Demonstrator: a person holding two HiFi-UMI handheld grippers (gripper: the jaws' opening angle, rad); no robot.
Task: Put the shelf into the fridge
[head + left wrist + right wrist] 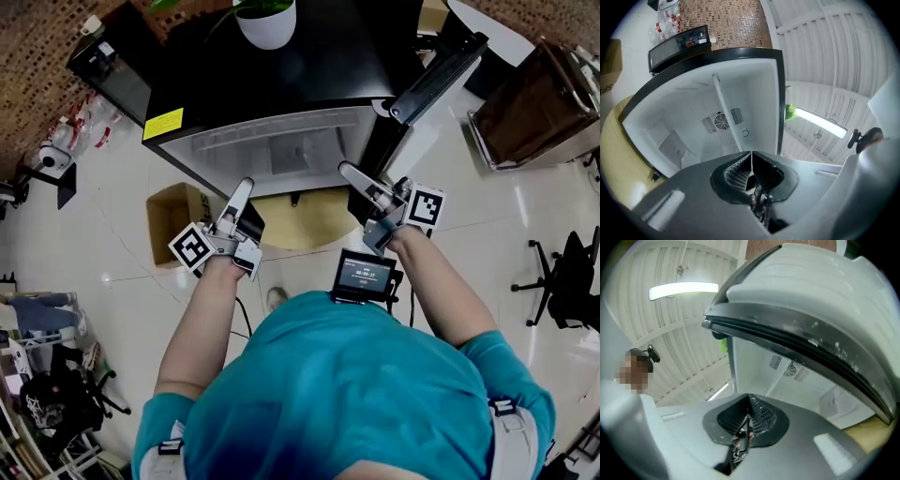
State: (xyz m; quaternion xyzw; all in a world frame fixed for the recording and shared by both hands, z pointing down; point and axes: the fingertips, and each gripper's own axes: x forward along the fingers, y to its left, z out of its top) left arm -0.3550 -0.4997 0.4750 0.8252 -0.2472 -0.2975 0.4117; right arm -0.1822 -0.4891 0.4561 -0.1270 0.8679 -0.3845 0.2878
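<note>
Black fridge [281, 66] stands with its door [436, 75] open, white inside. A person [356, 394] in a teal shirt holds 2 grippers at its mouth. The left gripper [246, 185] and right gripper [345, 170] are both clenched, apparently on the thin edge of a clear shelf [728, 112]. The shelf reaches into the fridge and shows edge-on.
</note>
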